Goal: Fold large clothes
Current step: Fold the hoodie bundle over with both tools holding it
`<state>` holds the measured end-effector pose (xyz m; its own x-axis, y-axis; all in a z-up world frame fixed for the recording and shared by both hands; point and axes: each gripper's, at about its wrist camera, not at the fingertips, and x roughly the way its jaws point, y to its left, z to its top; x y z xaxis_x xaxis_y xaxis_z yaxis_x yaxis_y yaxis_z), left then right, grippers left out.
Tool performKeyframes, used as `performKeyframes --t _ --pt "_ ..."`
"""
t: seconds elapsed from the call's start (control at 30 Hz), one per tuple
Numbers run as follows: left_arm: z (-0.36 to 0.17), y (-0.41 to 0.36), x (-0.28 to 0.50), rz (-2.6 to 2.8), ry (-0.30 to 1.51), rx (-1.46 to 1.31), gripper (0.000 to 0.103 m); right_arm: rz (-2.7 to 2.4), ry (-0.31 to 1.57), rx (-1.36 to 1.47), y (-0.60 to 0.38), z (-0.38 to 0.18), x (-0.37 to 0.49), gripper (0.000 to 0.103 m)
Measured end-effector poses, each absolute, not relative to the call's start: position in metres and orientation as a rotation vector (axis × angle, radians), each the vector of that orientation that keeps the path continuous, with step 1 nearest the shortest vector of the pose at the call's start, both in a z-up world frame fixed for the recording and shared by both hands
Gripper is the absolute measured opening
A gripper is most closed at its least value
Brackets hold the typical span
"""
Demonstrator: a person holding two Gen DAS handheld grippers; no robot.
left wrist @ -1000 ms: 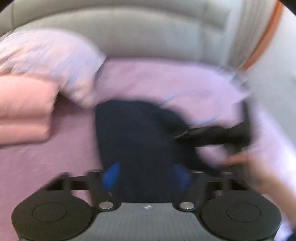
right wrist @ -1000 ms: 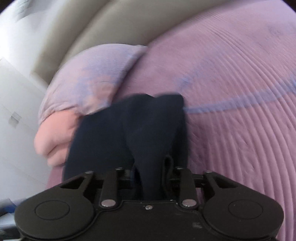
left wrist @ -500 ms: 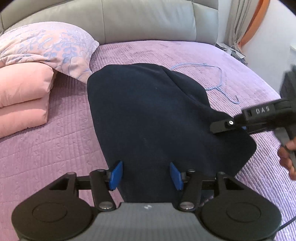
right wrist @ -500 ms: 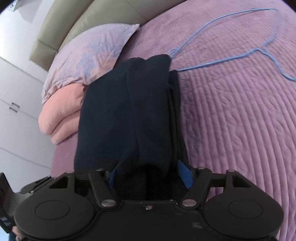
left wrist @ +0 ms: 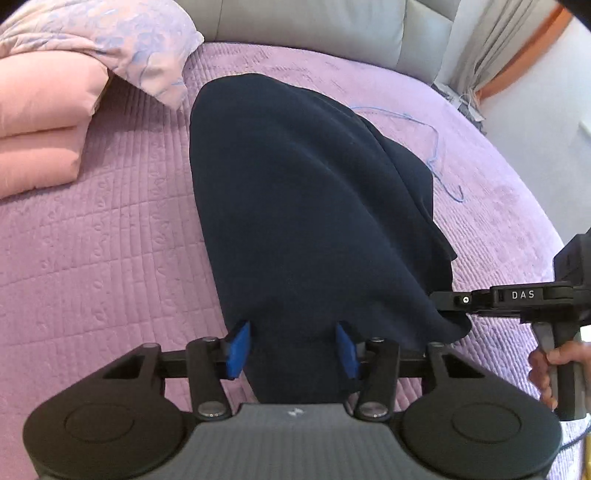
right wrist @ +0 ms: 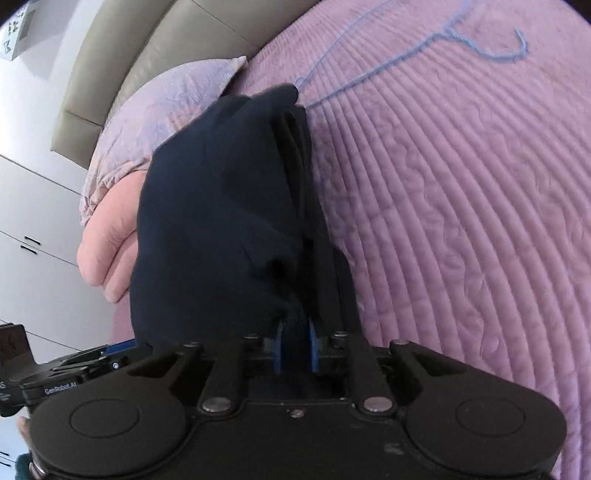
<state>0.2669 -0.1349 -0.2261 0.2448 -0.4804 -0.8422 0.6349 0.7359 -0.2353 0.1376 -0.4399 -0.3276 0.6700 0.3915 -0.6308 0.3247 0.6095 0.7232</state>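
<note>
Left wrist view: no container is in sight; the garment [left wrist: 303, 206], dark navy, lies along the purple bed cover [left wrist: 110, 258], its far end near the grey headboard [left wrist: 310, 29] and its near end running under the left gripper [left wrist: 293, 345]. The left gripper stands about half open and its jaws are closing; the cloth passes between the blue pads [left wrist: 238, 349], and the gap on each side shows no firm press. The garment's right near corner reaches the right gripper [left wrist: 448, 301], seen from the side, with a hand [left wrist: 554, 369] on its handle. Right wrist view: the right gripper [right wrist: 294, 349] is narrow, its jaws opening slightly, and a thick fold of the garment [right wrist: 221, 206] sits between the pads [right wrist: 279, 349], which press on it. A floral pillow [left wrist: 122, 40] and folded pink bedding [left wrist: 40, 125] lie to the left of the garment, apart from it. A blue wire hanger [right wrist: 406, 55] rests on the cover, one end touching the garment's far edge.
</note>
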Motion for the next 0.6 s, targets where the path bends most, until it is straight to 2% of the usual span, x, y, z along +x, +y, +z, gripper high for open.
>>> performKeyframes --t 0.03,0.07,0.1,0.13,0.17,0.23,0.3,0.33,0.37,0.4,0.43,0.47,0.5,0.6 --pt "-0.225 -0.134 0.266 -0.773 1.077 0.176 0.049 0.045 0.861 0.962 -0.443 -0.324 0.137 0.032" --pt "-0.224 -0.134 0.263 -0.781 1.067 0.193 0.048 0.043 0.842 0.960 -0.447 -0.316 0.137 0.039" --pt "-0.224 -0.134 0.261 -0.786 1.060 0.203 0.048 0.049 0.807 0.940 -0.450 -0.305 0.137 0.061" --pt "-0.222 -0.133 0.259 -0.795 1.056 0.204 0.047 0.066 0.780 0.915 -0.450 -0.296 0.139 0.077" --pt "-0.221 -0.131 0.257 -0.807 1.055 0.203 0.047 0.089 0.770 0.878 -0.448 -0.288 0.142 0.086" --pt "-0.219 -0.127 0.251 -0.837 1.045 0.209 0.048 0.146 0.825 0.799 -0.433 -0.278 0.149 0.086" --pt "-0.217 -0.128 0.238 -0.870 1.012 0.252 0.056 0.159 0.906 0.755 -0.418 -0.286 0.155 0.086" --pt "-0.218 -0.131 0.232 -0.888 0.995 0.284 0.064 0.159 0.937 0.757 -0.409 -0.293 0.157 0.085" --pt "-0.220 -0.136 0.226 -0.896 0.976 0.329 0.067 0.155 0.929 0.777 -0.407 -0.296 0.156 0.074" --pt "-0.222 -0.142 0.219 -0.887 0.949 0.384 0.068 0.153 0.885 0.817 -0.407 -0.297 0.152 0.021" --pt "-0.226 -0.149 0.213 -0.859 0.900 0.452 0.067 0.151 0.844 0.869 -0.409 -0.297 0.150 0.012" --pt "-0.230 -0.155 0.208 -0.833 0.861 0.508 0.056 0.145 0.794 0.924 -0.412 -0.295 0.145 0.012" --pt "-0.236 -0.162 0.202 -0.777 0.807 0.579 0.049 0.153 0.746 0.965 -0.415 -0.290 0.140 0.012" --pt "-0.238 -0.164 0.188 -0.720 0.727 0.586 0.037 0.185 0.664 0.966 -0.411 -0.265 0.130 0.012"
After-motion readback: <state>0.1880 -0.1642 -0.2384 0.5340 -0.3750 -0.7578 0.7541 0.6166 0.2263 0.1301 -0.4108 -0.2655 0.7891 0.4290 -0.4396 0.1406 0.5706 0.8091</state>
